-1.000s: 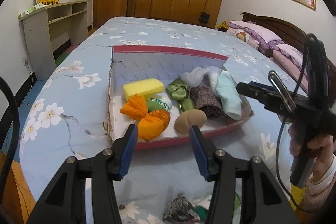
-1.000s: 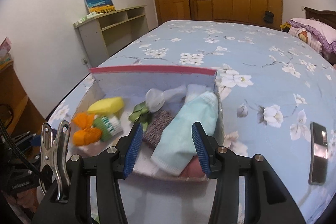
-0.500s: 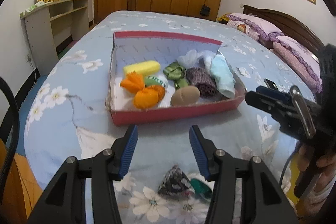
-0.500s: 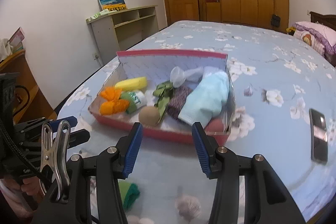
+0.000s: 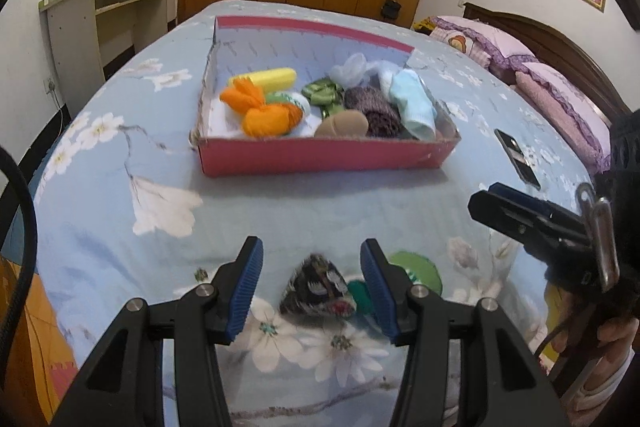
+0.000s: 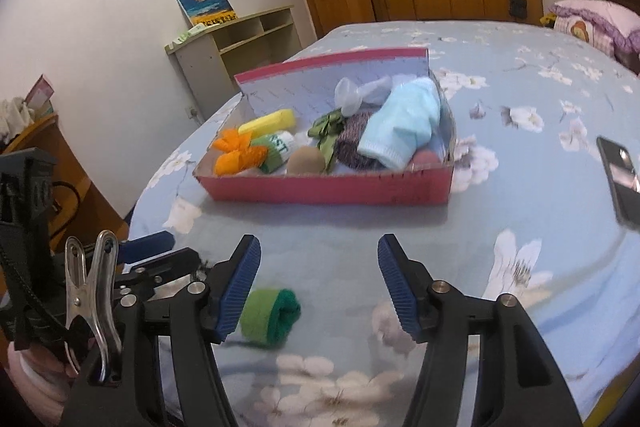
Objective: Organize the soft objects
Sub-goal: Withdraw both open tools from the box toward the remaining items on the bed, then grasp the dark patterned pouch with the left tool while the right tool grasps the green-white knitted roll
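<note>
A red cardboard box (image 5: 320,153) (image 6: 320,189) sits on the flowered blue bedspread and holds several soft things: orange cloth (image 5: 264,111), a yellow sponge (image 5: 266,79), a light blue sock (image 5: 414,103), a dark knitted roll (image 5: 372,107). My left gripper (image 5: 312,285) is open, its jaws on either side of a dark patterned pouch (image 5: 318,287) on the bed. A green rolled sock (image 6: 270,313) (image 5: 414,269) lies just right of the pouch. My right gripper (image 6: 318,283) is open and empty, with the green sock by its left finger.
A black phone (image 5: 516,157) (image 6: 620,173) lies on the bed right of the box. Pink pillows (image 5: 560,99) and a wooden headboard are at the far right. A grey shelf unit (image 5: 100,23) stands left of the bed. Wooden wardrobes line the back wall.
Both grippers have pulled back from the box toward the near edge of the bed. The pouch and green sock have come into view between and beside the open jaws.
</note>
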`<state>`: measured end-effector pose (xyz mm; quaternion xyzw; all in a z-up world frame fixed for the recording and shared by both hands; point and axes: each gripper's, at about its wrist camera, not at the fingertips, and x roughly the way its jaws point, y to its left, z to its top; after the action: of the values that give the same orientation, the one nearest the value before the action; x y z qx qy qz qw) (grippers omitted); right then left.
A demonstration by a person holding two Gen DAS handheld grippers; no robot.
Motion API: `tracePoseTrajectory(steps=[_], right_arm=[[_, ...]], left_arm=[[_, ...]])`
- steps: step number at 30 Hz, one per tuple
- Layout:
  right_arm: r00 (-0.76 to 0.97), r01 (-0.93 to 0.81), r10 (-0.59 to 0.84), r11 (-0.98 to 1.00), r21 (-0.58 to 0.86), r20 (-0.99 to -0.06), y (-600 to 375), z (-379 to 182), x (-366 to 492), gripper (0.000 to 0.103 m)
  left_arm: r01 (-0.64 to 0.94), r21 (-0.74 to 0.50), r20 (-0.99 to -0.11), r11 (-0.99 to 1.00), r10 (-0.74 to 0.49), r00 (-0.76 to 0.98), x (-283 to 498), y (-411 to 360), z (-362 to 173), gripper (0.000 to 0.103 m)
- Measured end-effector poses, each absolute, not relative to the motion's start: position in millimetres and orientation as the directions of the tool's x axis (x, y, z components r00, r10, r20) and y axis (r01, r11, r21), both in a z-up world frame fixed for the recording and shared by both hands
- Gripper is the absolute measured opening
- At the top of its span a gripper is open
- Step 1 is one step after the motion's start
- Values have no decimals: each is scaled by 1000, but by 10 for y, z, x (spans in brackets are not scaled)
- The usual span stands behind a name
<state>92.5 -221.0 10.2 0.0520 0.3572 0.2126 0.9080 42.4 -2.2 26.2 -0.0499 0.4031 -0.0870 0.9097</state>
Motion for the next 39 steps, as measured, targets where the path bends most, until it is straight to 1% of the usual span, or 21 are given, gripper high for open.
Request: tracePoseTrajectory(steps=[5,9,11,13,15,16,20,25,33,39], right_arm=[[648,-324,418,908,267,-636,-2262,6,865,63],[643,-329,407,912,246,-649,-2216,-73,810,64],[636,-331,398,915,231,-662,-2179,-122,802,69],[633,-336,392,916,220,-668,-2154,-166,799,70],[639,-338,388,917,211,-664,-2152,-187,787,70],[636,-341,392,915,214,-664,-2151,-195,784,70],[632,-353,402,911,215,-662,-2136,-204,773,70],[633,-369,403,908,199,-661,-2093,-192,750,70],[621,-435,430,884,168,-655,-1947,-155,682,70],[593,-489,434,863,124,-678,-1763,-175,666,70]], left_arm=[[107,-174,-745,979,-202,636,421,-17,131,53],[115,-178,-746,977,-210,632,425,-24,95,49],[124,-176,-748,977,-214,628,430,-45,80,49],[132,-178,-753,975,-221,620,436,-69,55,48],[136,-179,-759,974,-225,611,436,-83,22,43],[136,-178,-760,975,-224,610,439,-87,13,39],[138,-191,-755,972,-235,613,438,-65,17,35],[126,-210,-746,970,-242,620,421,12,66,34],[67,-182,-730,981,-180,660,371,188,144,34],[31,-203,-730,979,-172,662,369,344,111,34]])
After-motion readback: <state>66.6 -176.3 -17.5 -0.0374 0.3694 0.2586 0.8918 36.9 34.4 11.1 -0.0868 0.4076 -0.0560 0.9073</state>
